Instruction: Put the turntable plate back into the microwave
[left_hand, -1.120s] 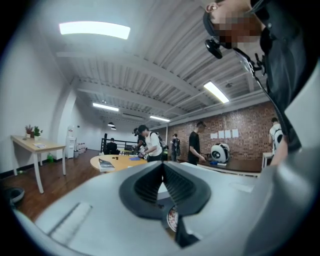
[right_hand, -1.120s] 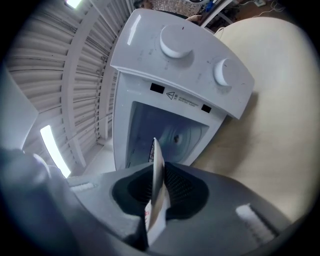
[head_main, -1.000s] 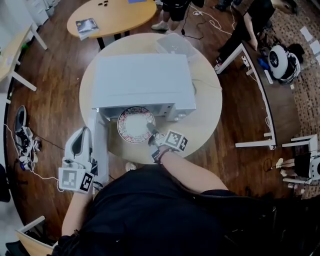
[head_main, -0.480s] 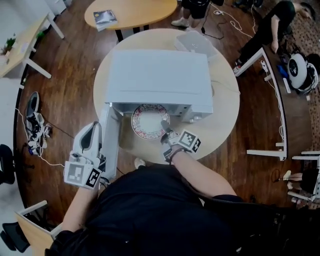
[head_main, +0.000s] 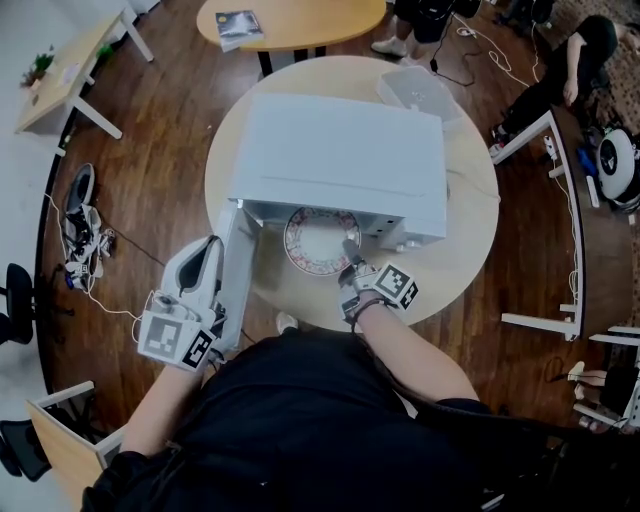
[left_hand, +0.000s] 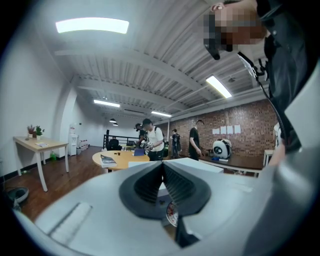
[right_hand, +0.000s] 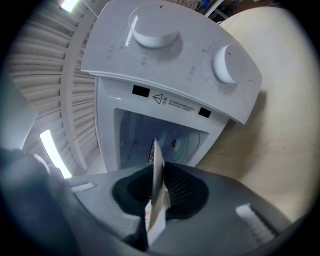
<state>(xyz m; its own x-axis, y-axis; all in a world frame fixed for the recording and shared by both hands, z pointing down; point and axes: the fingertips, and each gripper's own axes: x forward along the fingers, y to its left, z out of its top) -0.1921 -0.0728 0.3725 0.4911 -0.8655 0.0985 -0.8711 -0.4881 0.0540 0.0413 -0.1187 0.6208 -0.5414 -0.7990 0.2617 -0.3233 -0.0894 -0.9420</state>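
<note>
Well, the left tongs (head_main: 208, 250) are to the left of the microwave (head_main: 340, 150), just beside its open door (head_main: 238, 265). Their two jaws are pressed tight together with nothing between them.

The microwave is a big white box on a round, pale wood table (head_main: 470, 230). Its door swings out from the left side of its front, toward the person.

The turntable plate (head_main: 315, 238) is at the microwave's open front. The far part is tucked in under the top of the microwave, and the near part sticks out over the table. It is round and lies about flat. The middle is plain white, and a band of small red marks runs all around the edge. Seen from the side in the right gripper view, it is thin and pale.

The right tongs (head_main: 350, 256) are in front of the microwave, at the plate's near right edge. Their jaws are close together and pinch the rim of the plate between them.

To the right of the opening, the microwave's front has two round white knobs (right_hand: 152, 32).
</note>
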